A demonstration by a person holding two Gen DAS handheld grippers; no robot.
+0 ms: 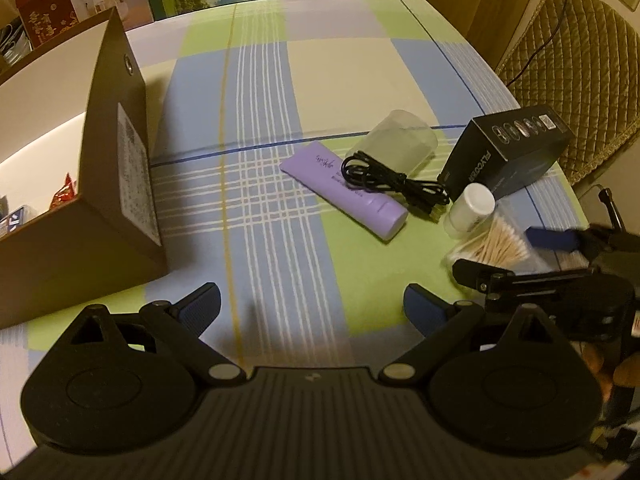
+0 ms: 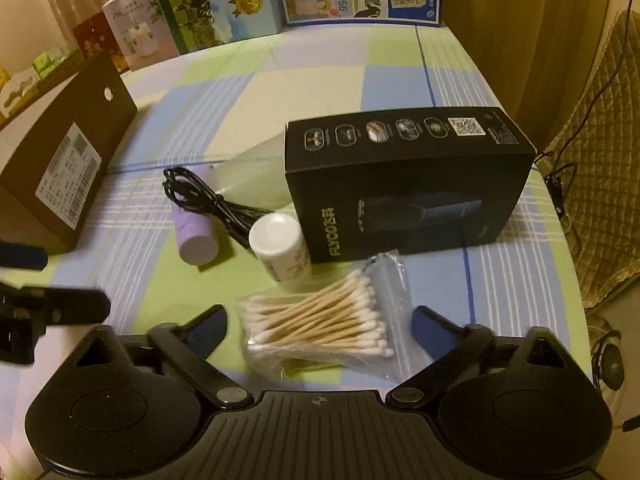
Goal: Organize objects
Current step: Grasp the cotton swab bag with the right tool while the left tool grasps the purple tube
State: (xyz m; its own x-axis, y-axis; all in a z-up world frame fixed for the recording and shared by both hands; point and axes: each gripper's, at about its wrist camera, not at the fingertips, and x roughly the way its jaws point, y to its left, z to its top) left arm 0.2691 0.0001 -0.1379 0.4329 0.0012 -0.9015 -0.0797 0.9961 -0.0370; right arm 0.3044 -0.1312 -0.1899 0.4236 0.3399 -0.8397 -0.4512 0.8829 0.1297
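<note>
Firstly, from the left wrist view I see the left gripper (image 1: 312,308) with its jaws spread wide and nothing between them, above bare checked tablecloth (image 1: 264,92). The brown cardboard box (image 1: 120,184) stands at left, cut off by the frame edge; of its contents I can make out only a red packet. A purple tube (image 1: 344,192) lies mid-table with a coiled black cable (image 1: 384,180) across it and a frosted plastic cup (image 1: 396,140) on its side behind. The black FLYCO carton (image 1: 508,152), a white bottle (image 1: 470,208) and the bag of cotton swabs (image 1: 496,244) sit at right, the swabs partly covered by the right gripper (image 1: 516,256), which is blurred.

From the right wrist view, the right gripper (image 2: 320,324) stands wide, its fingers flanking the bag of cotton swabs (image 2: 320,324); I cannot tell whether the pads touch it. The cup is barely readable behind the carton (image 2: 408,184). Printed cartons (image 2: 224,4) line the far table edge, and a quilted chair back (image 2: 600,184) shows at right.
</note>
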